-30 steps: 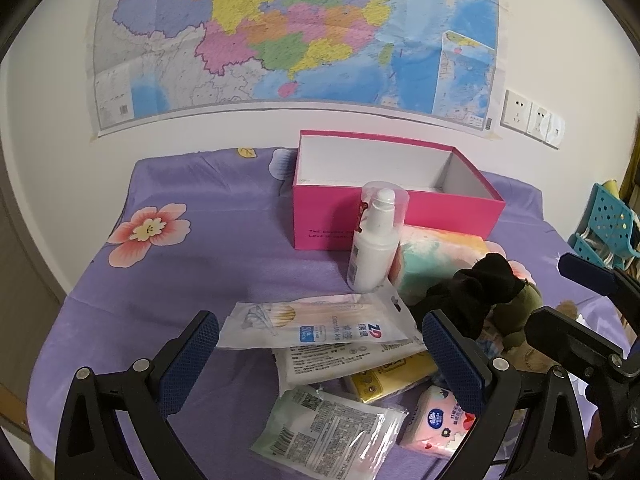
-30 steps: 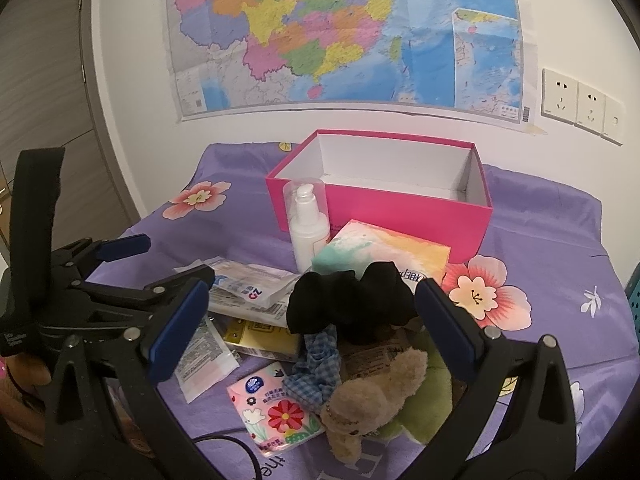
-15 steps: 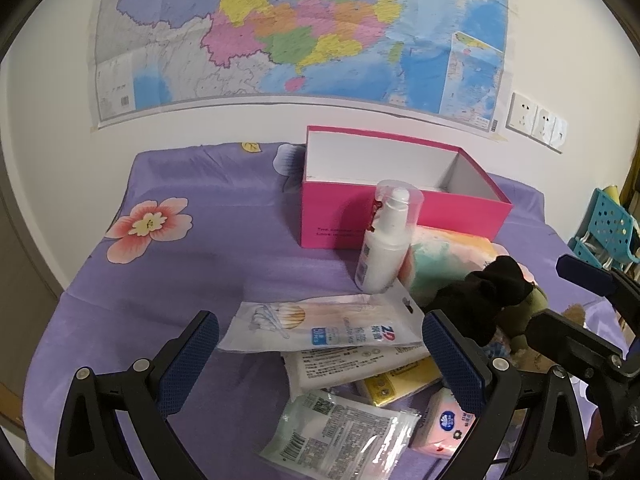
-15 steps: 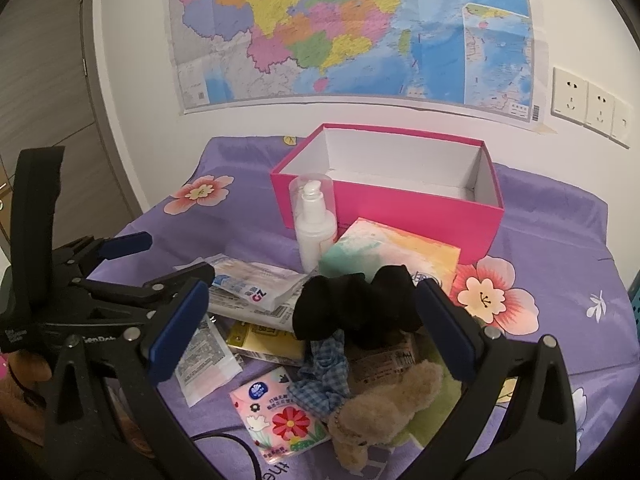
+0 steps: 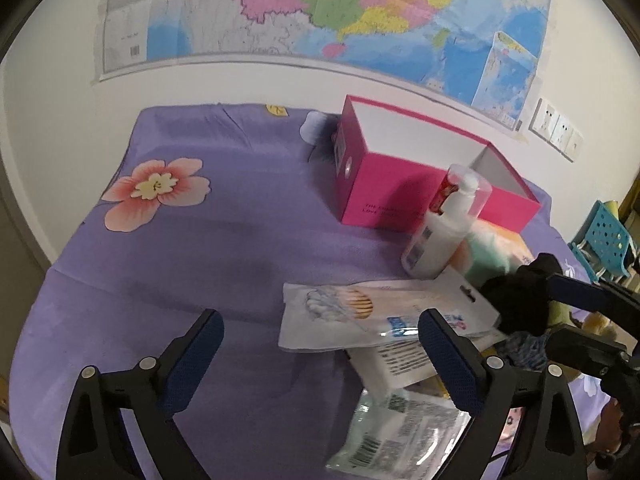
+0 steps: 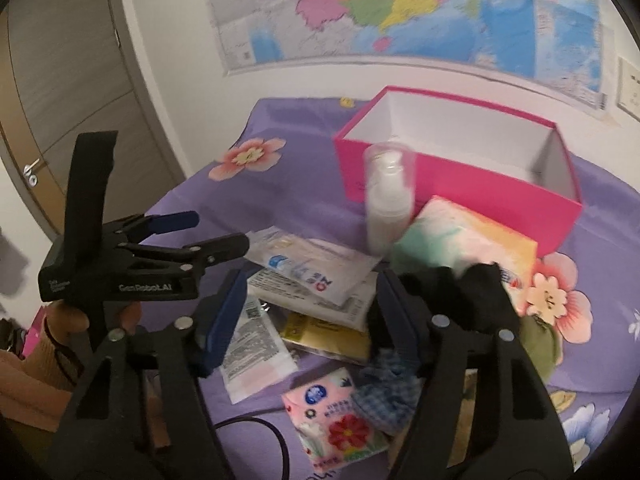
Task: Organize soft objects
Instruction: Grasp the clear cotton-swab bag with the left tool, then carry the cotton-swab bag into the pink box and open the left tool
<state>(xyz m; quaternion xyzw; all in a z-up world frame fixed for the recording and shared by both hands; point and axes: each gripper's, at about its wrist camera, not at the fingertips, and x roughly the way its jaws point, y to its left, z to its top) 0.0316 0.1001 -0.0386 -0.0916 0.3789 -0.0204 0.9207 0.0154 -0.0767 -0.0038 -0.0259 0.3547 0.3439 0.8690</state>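
Swung leftward since half a second ago, with the pile now at lower right of the left wrist view instead of centre. Left gripper [image 5: 318, 354]: spread wide, nothing between the pads, hovering over bare purple cloth [image 5: 224, 248]. Right gripper [image 6: 308, 312]: also wide apart, gripping nothing, hanging above the heap. One pink box [image 6: 460, 184], open, upper right of the right wrist view, white inside with no contents visible. One white pump bottle [image 6: 386, 200] upright just before it. One pastel tissue pack [image 6: 472, 240] beside the bottle. One black cloth bundle [image 6: 476, 296] at centre right, touching the tissue pack. One blue checked scrunchie [image 6: 384, 396] below it. One small floral tissue packet [image 6: 336, 428] at bottom centre. One cotton swab packet [image 5: 372, 312], plus several flat plastic packets underneath, count unclear through blur.
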